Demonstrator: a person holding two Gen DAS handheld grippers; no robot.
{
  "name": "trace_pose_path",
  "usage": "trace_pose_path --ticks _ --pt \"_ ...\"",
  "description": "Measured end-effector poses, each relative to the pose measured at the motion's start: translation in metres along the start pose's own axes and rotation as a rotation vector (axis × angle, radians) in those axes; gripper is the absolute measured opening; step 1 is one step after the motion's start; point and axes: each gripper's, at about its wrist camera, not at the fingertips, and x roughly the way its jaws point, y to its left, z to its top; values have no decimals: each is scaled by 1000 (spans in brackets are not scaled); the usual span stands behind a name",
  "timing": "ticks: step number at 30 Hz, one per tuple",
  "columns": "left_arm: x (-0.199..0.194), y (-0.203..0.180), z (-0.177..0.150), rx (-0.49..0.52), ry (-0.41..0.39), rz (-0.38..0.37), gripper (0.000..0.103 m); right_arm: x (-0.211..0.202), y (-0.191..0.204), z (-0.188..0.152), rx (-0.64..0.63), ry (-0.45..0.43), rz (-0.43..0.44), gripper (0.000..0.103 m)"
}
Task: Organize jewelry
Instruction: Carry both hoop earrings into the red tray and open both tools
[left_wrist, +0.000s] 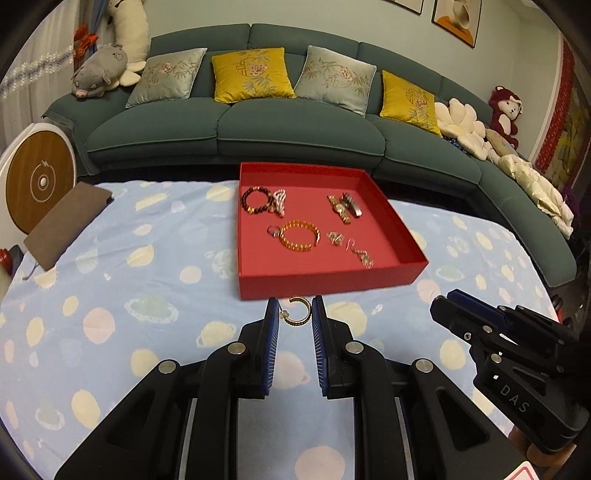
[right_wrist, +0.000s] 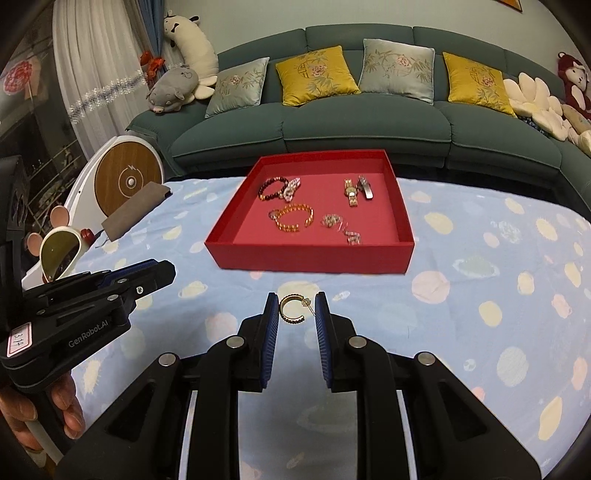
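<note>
A gold hoop earring (left_wrist: 296, 312) lies on the blue planet-print cloth just in front of the red tray (left_wrist: 391, 221). It shows between the fingertips in both wrist views, as in the right wrist view (right_wrist: 291, 309). My left gripper (left_wrist: 294, 314) is open around it. My right gripper (right_wrist: 294, 309) is open too, close to the earring. The tray (right_wrist: 310, 254) holds a dark bead bracelet (right_wrist: 271, 187), a gold bangle (right_wrist: 295, 219), a gold watch (right_wrist: 351, 192) and several small sparkly pieces. In the left wrist view the right gripper's fingers (left_wrist: 465, 314) look near together.
A brown pouch (left_wrist: 62, 225) lies at the cloth's far left edge. Sunglasses (right_wrist: 59, 254) sit left of the table. A round wood-faced appliance (right_wrist: 127, 182) stands at the left. A green sofa (left_wrist: 295, 125) with cushions runs behind the table.
</note>
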Motion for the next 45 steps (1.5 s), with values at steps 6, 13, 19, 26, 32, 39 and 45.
trace_pose_path --ticks 6,13,19,26,32,39,45 --pt "14 10 63 5 -65 16 16 5 -14 70 -5 -72 -21 20" --pt "74 21 107 -22 -56 11 16 57 -45 109 91 -78 -9 20" --pt "130 24 116 -21 -14 45 16 114 -60 110 112 -3 -35 20" --pt "174 35 109 -41 58 75 16 162 -78 101 130 61 -63 20" --pt "196 40 106 -83 91 64 16 183 -89 95 147 84 -69 20" --pt "206 38 102 -89 128 57 16 187 -89 94 123 80 -69 21" --pt "200 45 107 -116 113 70 22 179 -88 97 132 63 -45 21"
